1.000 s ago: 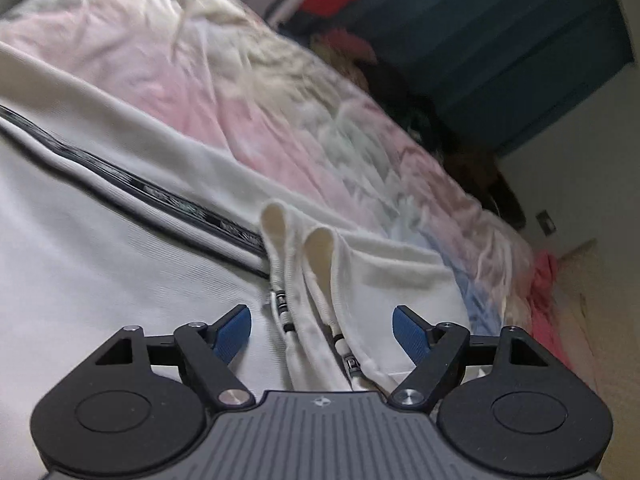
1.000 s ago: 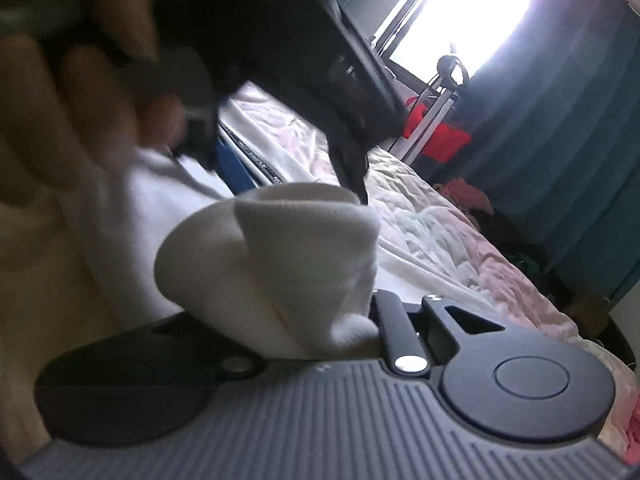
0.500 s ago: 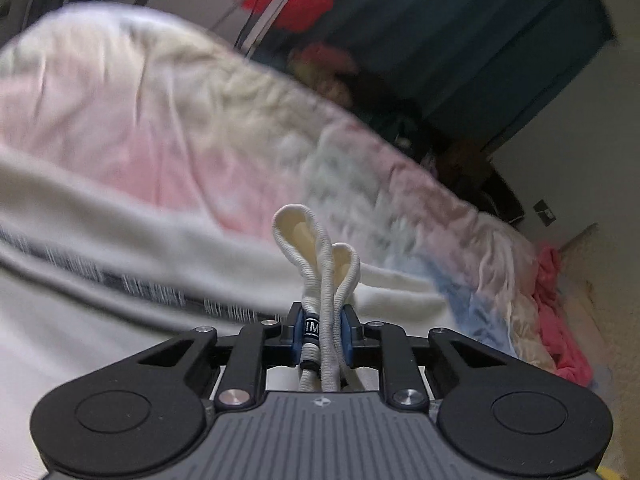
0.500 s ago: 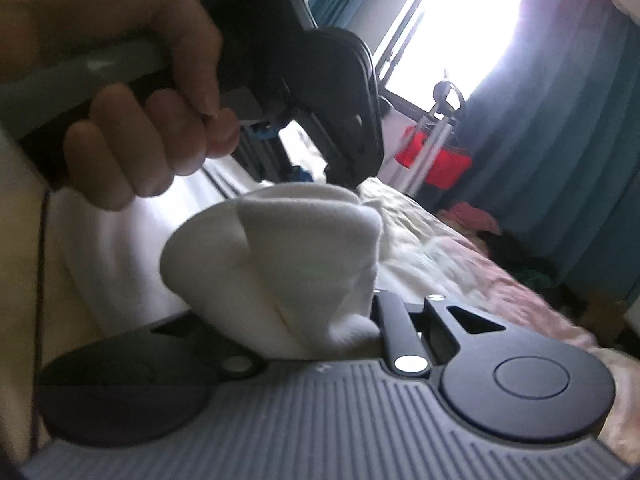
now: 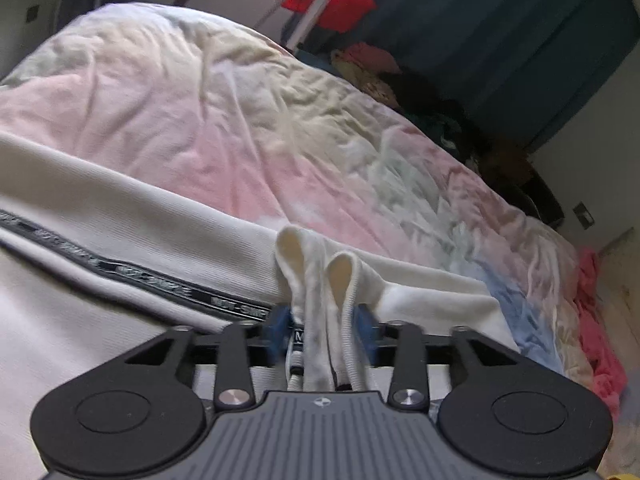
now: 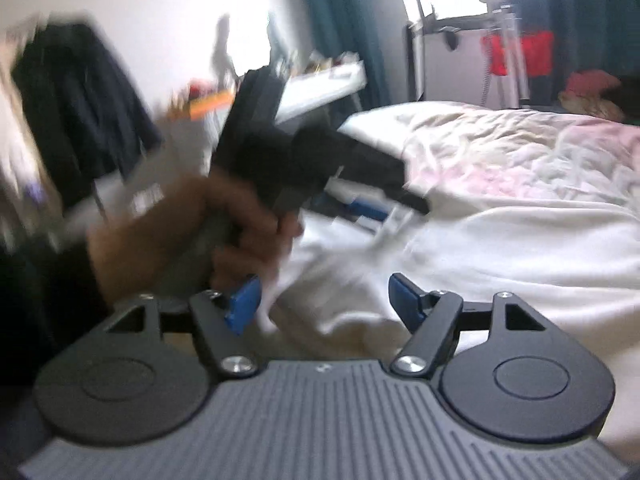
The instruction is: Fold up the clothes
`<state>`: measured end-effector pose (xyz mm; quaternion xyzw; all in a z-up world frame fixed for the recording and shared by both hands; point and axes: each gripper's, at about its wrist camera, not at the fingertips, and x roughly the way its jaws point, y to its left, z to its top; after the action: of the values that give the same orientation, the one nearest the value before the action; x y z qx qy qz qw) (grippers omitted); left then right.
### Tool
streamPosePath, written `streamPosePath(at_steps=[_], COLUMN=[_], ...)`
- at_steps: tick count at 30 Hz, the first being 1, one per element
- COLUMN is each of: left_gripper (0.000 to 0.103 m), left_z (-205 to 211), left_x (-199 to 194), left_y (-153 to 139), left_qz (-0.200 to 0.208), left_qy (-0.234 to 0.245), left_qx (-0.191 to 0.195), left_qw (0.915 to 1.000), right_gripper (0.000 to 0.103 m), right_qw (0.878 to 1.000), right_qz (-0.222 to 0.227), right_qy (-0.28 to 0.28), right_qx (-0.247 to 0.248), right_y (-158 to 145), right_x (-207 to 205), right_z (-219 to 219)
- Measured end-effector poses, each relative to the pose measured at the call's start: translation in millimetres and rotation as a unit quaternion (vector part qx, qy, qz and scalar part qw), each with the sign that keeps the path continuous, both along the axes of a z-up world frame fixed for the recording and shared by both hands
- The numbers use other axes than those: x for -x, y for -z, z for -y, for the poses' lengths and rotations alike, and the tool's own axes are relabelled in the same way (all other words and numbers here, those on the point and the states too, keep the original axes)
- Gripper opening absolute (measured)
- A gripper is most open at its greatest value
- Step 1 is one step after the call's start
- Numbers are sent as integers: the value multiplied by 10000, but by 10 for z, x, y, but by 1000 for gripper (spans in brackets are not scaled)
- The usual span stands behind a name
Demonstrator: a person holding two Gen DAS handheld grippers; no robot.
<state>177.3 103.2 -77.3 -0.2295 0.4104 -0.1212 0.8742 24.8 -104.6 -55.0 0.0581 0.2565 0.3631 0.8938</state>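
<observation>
Fold in progress: cuff loosely between left jaws, right jaws freed.

Left to right: the white garment (image 5: 120, 280), with its black stripe (image 5: 160, 284), is spread over the crumpled bedspread (image 5: 240, 120). Its doubled ribbed cuff (image 5: 320, 280) stands between the pads of the left gripper (image 5: 323, 334), whose jaws have just been opening after a tight pinch; whether the pads press the cloth now cannot be told. In the blurred right view, the right gripper (image 6: 322, 300) is seen with jaws just opened wide, nothing between them, cloth lying beyond. Risk, as judged: with the left hold slackening, the cuff may slip out and the fold fall open if pulled. The right pads may snag loose cloth and drag the laid layer askew.
</observation>
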Motion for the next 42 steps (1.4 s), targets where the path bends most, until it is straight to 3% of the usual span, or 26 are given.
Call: streamPosePath(at_steps=[5,9,11,19,21,22,23,26,30,33,38,42], left_gripper=[69,68,67,67,61,42,31,24,24,26,55,67], left_z=[-56,7,77,153,173,183,188,195,212,266,159,-196], left_x=[295,716,901,1217,1229,1235,1238,1277,1423,1433,1540,1717], left_y=[-16,-82,-157,-118,-110,-106,-99,-125,-128,-94,-231,-395], left_qz=[-133,-143,-47,-50,-17,0,2,13,-88,-116,-24,-96], left_qy=[-55,101,314,312,295,287,284,271,50,33,-236,-716], left_qx=[344,436,235,33,-16,-41,-28,-45,-194,-459,-489,-126], left_qw=[9993,9989,9992,9995,9996,9996,9996,9996,9998,9989,9985,9973], right_gripper=[66,31,24,21,21,21,21,21,20,20,20,20], right_qw=[9941,9810,9747,9567,9563,9564,9564,9568,9577,9568,9564,9563], right_qz=[144,-56,-290,-911,-929,-916,-903,-912,-928,-926,-930,-938], right_qy=[1048,1938,2211,2707,2699,2690,2687,2667,2622,2627,2643,2645], right_qx=[-252,27,154,559,636,678,703,711,742,834,825,816], right_y=[-140,37,138,536,565,571,566,561,567,584,589,584], right_x=[69,-54,-52,-272,-287,-293,-293,-294,-299,-324,-332,-321], right_z=[470,661,747,845,829,820,817,822,822,791,788,796])
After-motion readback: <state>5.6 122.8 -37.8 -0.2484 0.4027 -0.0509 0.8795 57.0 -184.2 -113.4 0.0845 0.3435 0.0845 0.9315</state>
